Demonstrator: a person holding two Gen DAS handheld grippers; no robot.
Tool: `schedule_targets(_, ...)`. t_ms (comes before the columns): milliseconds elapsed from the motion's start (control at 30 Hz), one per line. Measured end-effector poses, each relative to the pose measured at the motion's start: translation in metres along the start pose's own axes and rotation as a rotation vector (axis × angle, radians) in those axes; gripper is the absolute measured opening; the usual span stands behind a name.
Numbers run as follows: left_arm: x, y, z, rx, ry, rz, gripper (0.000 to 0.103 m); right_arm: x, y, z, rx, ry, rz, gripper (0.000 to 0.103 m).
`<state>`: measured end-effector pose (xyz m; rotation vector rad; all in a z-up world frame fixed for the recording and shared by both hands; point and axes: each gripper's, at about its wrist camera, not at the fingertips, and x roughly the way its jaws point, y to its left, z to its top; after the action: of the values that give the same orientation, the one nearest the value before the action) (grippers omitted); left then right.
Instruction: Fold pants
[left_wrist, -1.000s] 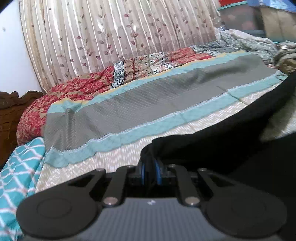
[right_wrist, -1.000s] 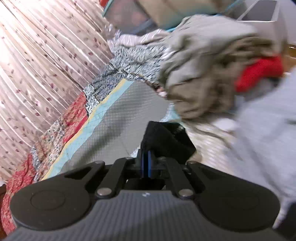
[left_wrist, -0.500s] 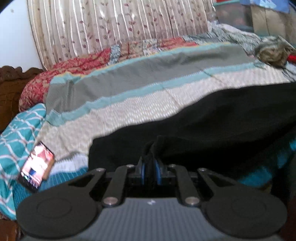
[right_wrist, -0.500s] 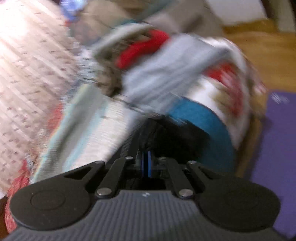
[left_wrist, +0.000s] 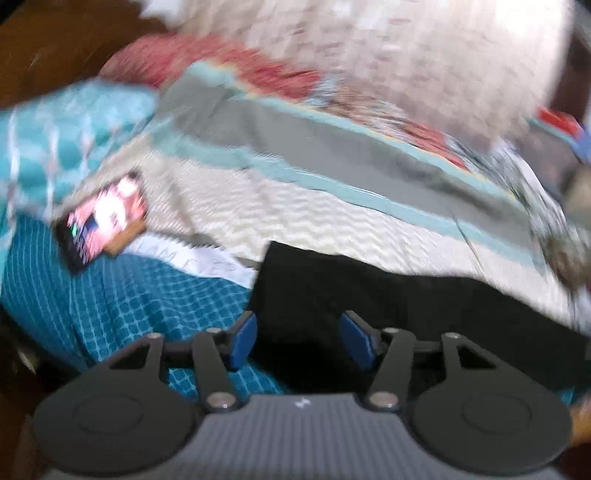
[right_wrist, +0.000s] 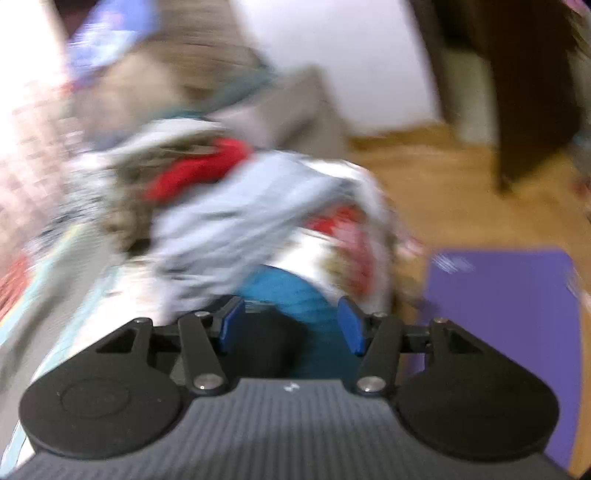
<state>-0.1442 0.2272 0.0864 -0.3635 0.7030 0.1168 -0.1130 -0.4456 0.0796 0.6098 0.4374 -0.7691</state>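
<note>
My left tool stands with its blue pads apart and its jaws opening; the black pants lie on the bed under and beyond them, and neither pad presses the cloth. My right tool is likewise parted, jaws opening, with a dark patch low between the pads that I take for the pants, though the blur keeps me from being sure; nothing is gripped.

The near left corner of the pants sits just past my left pad, its edge running up and away over the cream zigzag band of the bedspread. Left of that corner the teal checked cover is bare up to a lit phone, which lies well apart from the pants. Beyond the pants the grey and pale teal stripes are open.

On the right side, a heap of clothes, pale blue, red and brownish, crowds close ahead of my right tool, near the bed's end. Past it I see wooden floor and a purple mat beside the bed. Behind the bed hangs a pale curtain, badly smeared.
</note>
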Motion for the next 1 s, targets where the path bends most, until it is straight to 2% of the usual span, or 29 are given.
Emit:
schedule_targets(67,0.026,0.013,0.01,-0.091,0.096,-0.03,0.059,-0.008,0.033,-0.006,-0.097,0.04,0.175,0.058)
schedule_targets(133,0.05,0.019,0.009,-0.178,0.194,-0.084,0.06,-0.018,0.081,-0.025,-0.231,0.144,0.411,0.059)
schedule_targets(200,0.065,0.018,0.006,-0.223,0.249,-0.116,0.059,-0.032,0.138,-0.059,-0.405,0.339,0.706,0.059)
schedule_targets(267,0.073,0.015,0.001,-0.221,0.255,-0.101,0.055,-0.056,0.186,-0.099,-0.59,0.489,0.942,0.059)
schedule_targets(333,0.077,0.013,0.003,-0.208,0.248,-0.091,0.042,-0.09,0.235,-0.149,-0.815,0.582,1.15,0.06)
schedule_targets(367,0.077,0.012,0.005,-0.2,0.24,-0.085,0.039,-0.107,0.257,-0.175,-0.927,0.622,1.241,0.063)
schedule_targets(433,0.075,0.008,0.012,-0.18,0.208,-0.06,0.017,-0.14,0.295,-0.229,-1.136,0.669,1.377,0.065)
schedule_targets(533,0.065,0.009,0.027,-0.2,0.142,-0.067,0.015,-0.171,0.33,-0.287,-1.349,0.675,1.484,0.066)
schedule_targets(567,0.06,0.01,0.03,-0.205,0.111,-0.066,0.015,-0.172,0.34,-0.301,-1.397,0.668,1.492,0.061)
schedule_targets(600,0.054,0.011,0.034,-0.203,0.073,-0.057,0.012,-0.175,0.349,-0.316,-1.436,0.67,1.485,0.028)
schedule_targets(633,0.048,0.012,0.037,-0.204,0.034,-0.058,0.011,-0.174,0.358,-0.325,-1.469,0.659,1.456,0.012)
schedule_targets(667,0.044,0.014,0.039,-0.218,0.005,-0.071,0.011,-0.173,0.366,-0.331,-1.494,0.606,1.406,0.013)
schedule_targets(733,0.038,0.023,0.039,-0.26,-0.037,-0.098,0.011,-0.175,0.37,-0.328,-1.467,0.457,1.358,0.012)
schedule_targets(833,0.042,0.035,0.031,-0.309,-0.066,-0.137,0.012,-0.178,0.37,-0.314,-1.396,0.152,1.277,0.013)
schedule_targets(900,0.048,0.037,0.02,-0.298,-0.08,-0.097,0.011,-0.182,0.355,-0.317,-1.416,0.06,1.308,0.013)
schedule_targets(933,0.051,0.037,0.012,-0.271,-0.087,-0.059,0.011,-0.185,0.347,-0.327,-1.475,0.037,1.337,0.013)
schedule_targets(1000,0.061,0.041,-0.008,-0.272,-0.026,-0.032,0.011,-0.185,0.327,-0.354,-1.65,-0.021,1.359,0.013)
